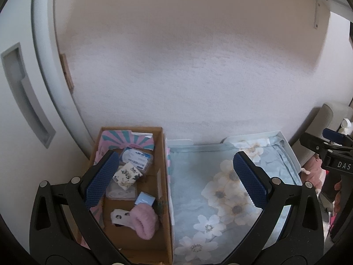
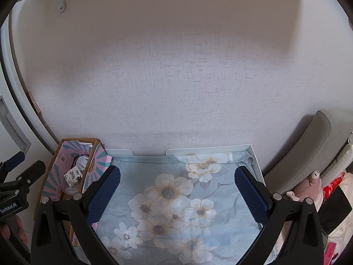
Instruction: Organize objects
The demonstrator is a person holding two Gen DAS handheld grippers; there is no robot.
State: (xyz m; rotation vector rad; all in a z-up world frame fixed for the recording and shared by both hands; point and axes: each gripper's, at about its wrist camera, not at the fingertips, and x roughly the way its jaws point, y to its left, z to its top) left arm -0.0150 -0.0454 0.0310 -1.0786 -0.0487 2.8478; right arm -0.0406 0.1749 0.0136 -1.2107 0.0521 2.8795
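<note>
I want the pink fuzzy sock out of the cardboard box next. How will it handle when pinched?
The pink fuzzy sock lies slumped and folded, so it will probably droop from the fingers. Its fluffy pile suggests it is light and compressible, unlikely to slip from the ridged pads.

Floral cloth (image 2: 176,198) lies clear; cardboard box (image 1: 164,176) flanks it.
</note>
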